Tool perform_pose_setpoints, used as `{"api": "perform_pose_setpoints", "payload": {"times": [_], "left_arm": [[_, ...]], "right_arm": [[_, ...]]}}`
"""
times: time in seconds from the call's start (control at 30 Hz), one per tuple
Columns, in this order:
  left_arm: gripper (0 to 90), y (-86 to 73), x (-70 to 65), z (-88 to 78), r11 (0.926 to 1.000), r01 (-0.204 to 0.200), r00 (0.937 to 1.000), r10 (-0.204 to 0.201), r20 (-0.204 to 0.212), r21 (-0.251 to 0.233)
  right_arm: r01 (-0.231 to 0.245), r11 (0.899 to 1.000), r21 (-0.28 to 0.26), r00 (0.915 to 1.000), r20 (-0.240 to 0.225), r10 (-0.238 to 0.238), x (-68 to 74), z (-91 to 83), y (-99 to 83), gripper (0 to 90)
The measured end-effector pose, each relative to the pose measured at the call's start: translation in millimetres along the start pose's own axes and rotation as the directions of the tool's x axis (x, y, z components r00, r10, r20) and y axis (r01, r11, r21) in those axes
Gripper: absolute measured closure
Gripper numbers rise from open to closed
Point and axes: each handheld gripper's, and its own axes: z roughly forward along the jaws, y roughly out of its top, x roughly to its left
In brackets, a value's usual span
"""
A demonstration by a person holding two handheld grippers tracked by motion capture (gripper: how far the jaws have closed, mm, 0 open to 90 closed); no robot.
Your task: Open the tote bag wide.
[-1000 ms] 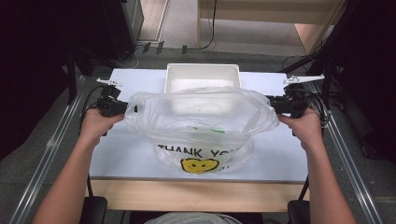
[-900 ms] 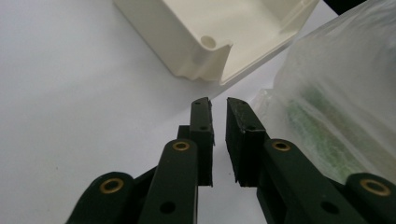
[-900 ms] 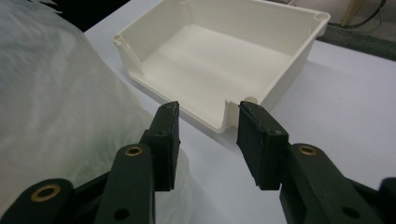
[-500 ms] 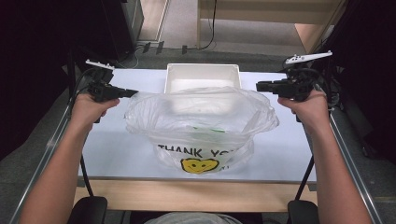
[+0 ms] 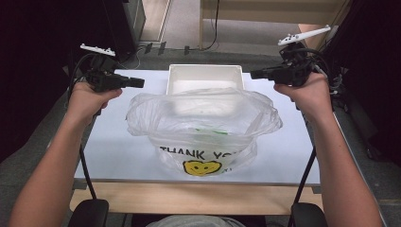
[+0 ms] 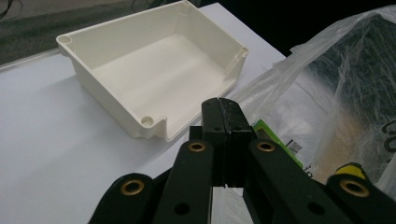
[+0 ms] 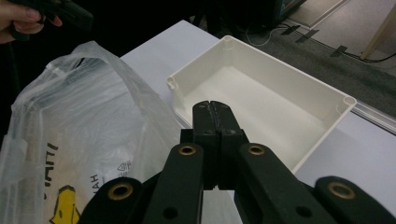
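A white rectangular table (image 5: 118, 156) is occupied at mid-front by a clear crinkled plastic bag (image 5: 203, 125), just before an empty cream plastic tray (image 5: 205, 78). Left gripper (image 5: 139, 82) and right gripper (image 5: 254, 74) are held raised beside the bag, jaws pressed together, nothing gripped.

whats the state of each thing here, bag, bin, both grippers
plastic bag: standing on the table, mouth open wide, held by neither gripper, something green inside
white bin: upright behind the bag, empty
left gripper: fingers shut on nothing, raised clear of the bag
right gripper: fingers shut on nothing, raised clear of the bag
table: white top, bearing bag and bin
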Motion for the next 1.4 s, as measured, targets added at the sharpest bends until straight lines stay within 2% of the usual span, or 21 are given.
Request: {"api": "perform_pose_setpoints", "payload": {"times": [0.1, 0.17, 0.2, 0.33, 0.5, 0.6, 0.73, 0.87, 0.93, 1.0, 1.1, 1.3, 1.4], "left_arm": [[90.0, 2.2, -7.5, 3.6, 0.9997, -0.015, 0.9998, 0.015, 0.009, 0.018], [90.0, 7.0, -14.4, 5.7, 0.9985, -0.044, 0.9990, 0.044, -0.004, 0.032], [90.0, 10.0, -17.6, 6.3, 0.9980, -0.055, 0.9985, 0.055, 0.001, 0.030], [90.0, 17.9, -28.8, 12.6, 0.9982, -0.058, 0.9979, 0.057, 0.032, 0.014], [90.0, 23.3, -44.9, 27.5, 0.9939, -0.096, 0.9952, 0.095, 0.020, 0.054], [90.0, 32.4, -55.7, 32.1, 0.9916, -0.114, 0.9930, 0.112, 0.035, 0.061], [90.0, 42.4, -73.8, 36.9, 0.9884, -0.136, 0.9896, 0.133, 0.056, 0.067], [90.0, 44.5, -88.3, 42.3, 0.9868, -0.146, 0.9879, 0.141, 0.064, 0.070], [90.0, 42.5, -90.2, 46.9, 0.9865, -0.144, 0.9882, 0.139, 0.065, 0.078], [89.9, 38.6, -89.5, 52.5, 0.9865, -0.138, 0.9889, 0.132, 0.068, 0.089], [89.8, 30.4, -84.8, 59.4, 0.9883, -0.123, 0.9905, 0.117, 0.072, 0.090], [89.1, 15.1, -79.2, 74.3, 0.9867, -0.109, 0.9931, 0.103, 0.056, 0.121], [89.0, 9.0, -77.6, 81.5, 0.9840, -0.108, 0.9936, 0.102, 0.048, 0.142]], "right_arm": [[0.016, 1.000, 0.004, 0.9998, -0.009, -0.016, 9.3, 3.0, 5.7, 90.0], [0.035, 0.999, 0.010, 0.9991, -0.023, -0.035, 18.7, 8.4, 9.4, 90.0], [0.035, 0.999, 0.010, 0.9991, -0.023, -0.035, 18.7, 8.4, 9.4, 90.0], [0.047, 0.999, 0.016, 0.9979, -0.045, -0.046, 29.6, 16.4, 12.8, 90.0], [0.073, 0.997, 0.015, 0.9949, -0.070, -0.072, 43.0, 23.6, 15.9, 90.0], [0.091, 0.996, 0.013, 0.9928, -0.079, -0.090, 48.9, 27.6, 17.1, 90.0], [0.090, 0.996, 0.016, 0.9919, -0.091, -0.088, 56.8, 32.5, 18.5, 90.0], [0.110, 0.994, 0.006, 0.9894, -0.096, -0.109, 67.0, 36.8, 19.2, 90.0], [0.106, 0.994, 0.012, 0.9898, -0.098, -0.104, 71.1, 39.5, 18.4, 90.0], [0.126, 0.991, 0.037, 0.9885, -0.090, -0.122, 79.9, 43.2, 16.0, 90.0], [0.140, 0.988, 0.059, 0.9877, -0.078, -0.135, 84.6, 46.7, 12.9, 90.0], [0.133, 0.986, 0.105, 0.9892, -0.076, -0.125, 79.9, 62.7, 2.5, 90.0], [0.140, 0.986, 0.089, 0.9884, -0.071, -0.134, 74.0, 69.3, -6.2, 90.0]]}}
